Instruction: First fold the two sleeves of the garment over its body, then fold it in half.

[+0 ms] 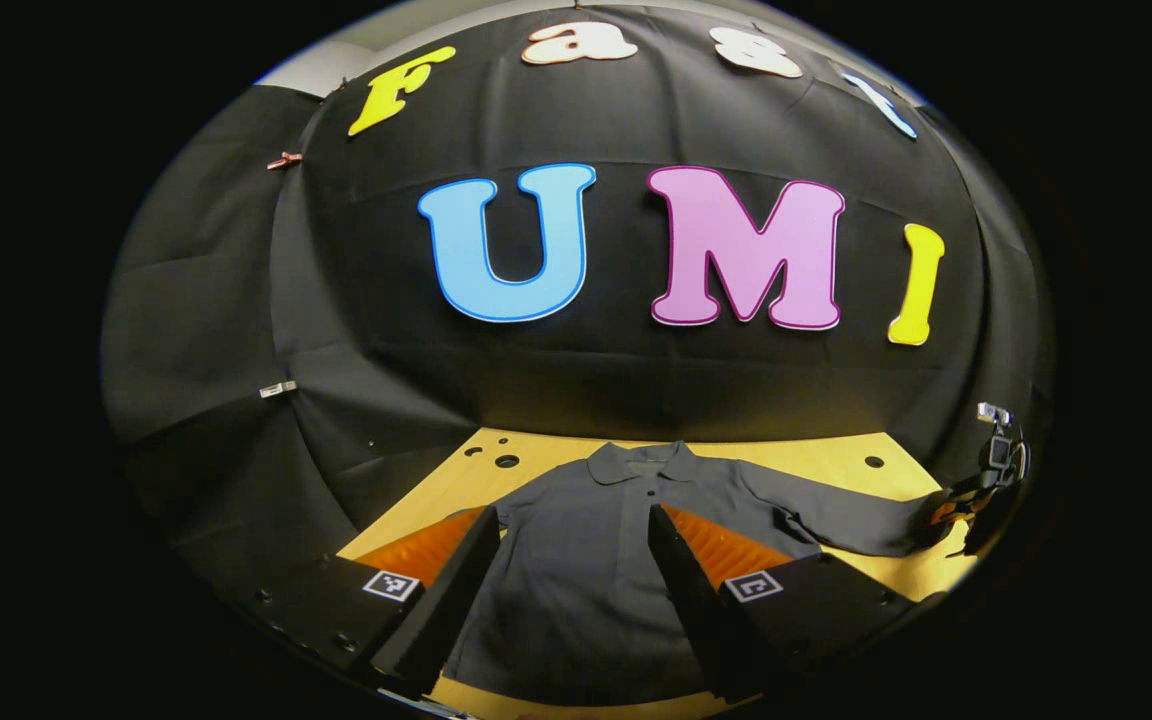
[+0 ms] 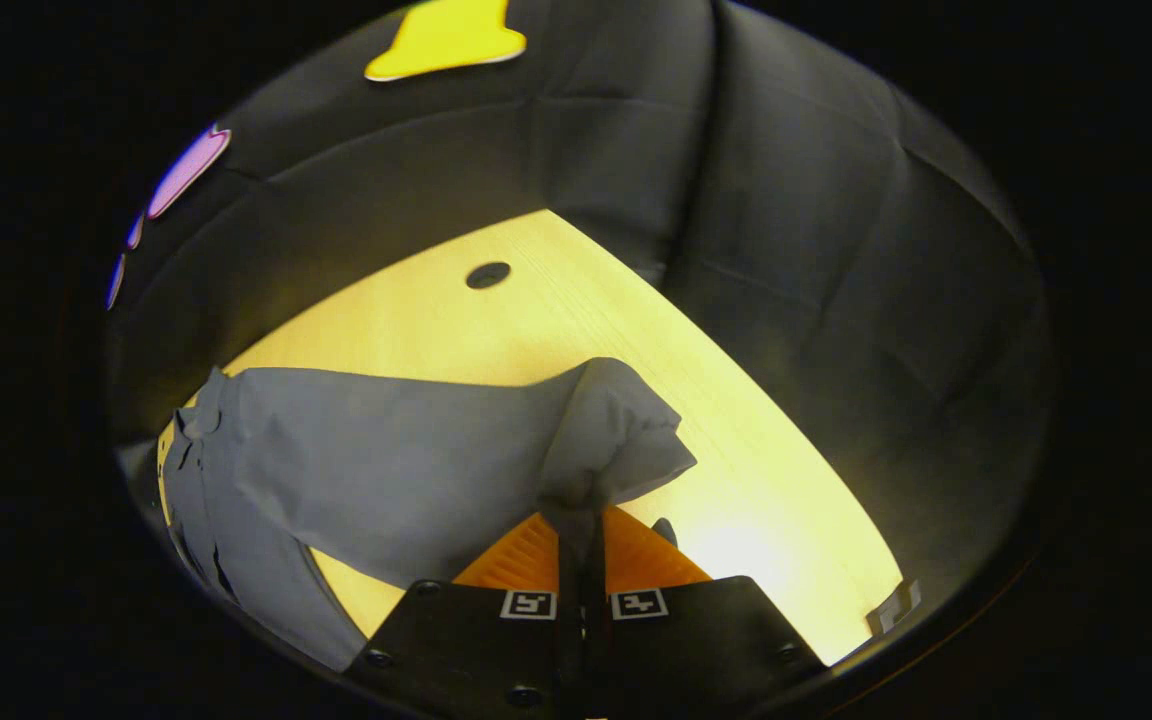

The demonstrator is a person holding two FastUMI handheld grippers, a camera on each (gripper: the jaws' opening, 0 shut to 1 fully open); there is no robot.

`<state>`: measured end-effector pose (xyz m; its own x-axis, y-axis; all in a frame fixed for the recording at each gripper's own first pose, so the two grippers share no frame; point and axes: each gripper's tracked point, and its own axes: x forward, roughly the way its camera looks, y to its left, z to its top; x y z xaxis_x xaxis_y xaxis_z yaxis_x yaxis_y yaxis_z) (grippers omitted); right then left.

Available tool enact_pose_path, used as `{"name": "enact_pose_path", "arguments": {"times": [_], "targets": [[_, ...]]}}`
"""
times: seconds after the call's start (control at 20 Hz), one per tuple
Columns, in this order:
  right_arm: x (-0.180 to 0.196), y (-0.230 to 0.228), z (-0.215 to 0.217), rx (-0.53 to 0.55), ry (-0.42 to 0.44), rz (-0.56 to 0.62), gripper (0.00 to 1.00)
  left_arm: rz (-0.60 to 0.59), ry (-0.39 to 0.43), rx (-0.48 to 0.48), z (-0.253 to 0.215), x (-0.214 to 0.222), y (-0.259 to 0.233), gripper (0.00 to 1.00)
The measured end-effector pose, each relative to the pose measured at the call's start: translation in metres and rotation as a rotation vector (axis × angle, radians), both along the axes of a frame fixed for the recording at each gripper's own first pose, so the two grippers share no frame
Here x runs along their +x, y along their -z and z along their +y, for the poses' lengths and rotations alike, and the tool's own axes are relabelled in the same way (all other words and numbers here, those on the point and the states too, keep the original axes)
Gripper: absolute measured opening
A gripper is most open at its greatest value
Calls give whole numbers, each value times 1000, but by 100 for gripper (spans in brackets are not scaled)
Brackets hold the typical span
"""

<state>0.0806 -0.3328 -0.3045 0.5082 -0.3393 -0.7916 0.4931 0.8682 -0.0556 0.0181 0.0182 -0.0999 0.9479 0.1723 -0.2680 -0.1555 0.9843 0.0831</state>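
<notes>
Dark grey collared shirt (image 1: 616, 540) spread flat, front up, lower centre of left gripper view, collar toward the top. One sleeve (image 1: 836, 520) stretched out to the right edge. In right gripper view, sleeve cuff (image 2: 611, 440) bunched and lifted, centre of frame.

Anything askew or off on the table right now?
Nothing damaged. The garment lies flat, collar to the far side. One sleeve is bunched at the cuff, pinched in the right claw. The left claw hangs open over the body.
</notes>
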Motion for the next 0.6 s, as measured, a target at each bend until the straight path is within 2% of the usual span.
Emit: {"name": "enact_pose_path", "arguments": {"times": [0.25,0.6], "targets": [[27,-58,40,-62,-127,-42,5,-26,0,12,19,-4,-7,95],[94,-117,146,-98,-367,-123,5,-65,-39,7,57,-18,-17,95]]}}
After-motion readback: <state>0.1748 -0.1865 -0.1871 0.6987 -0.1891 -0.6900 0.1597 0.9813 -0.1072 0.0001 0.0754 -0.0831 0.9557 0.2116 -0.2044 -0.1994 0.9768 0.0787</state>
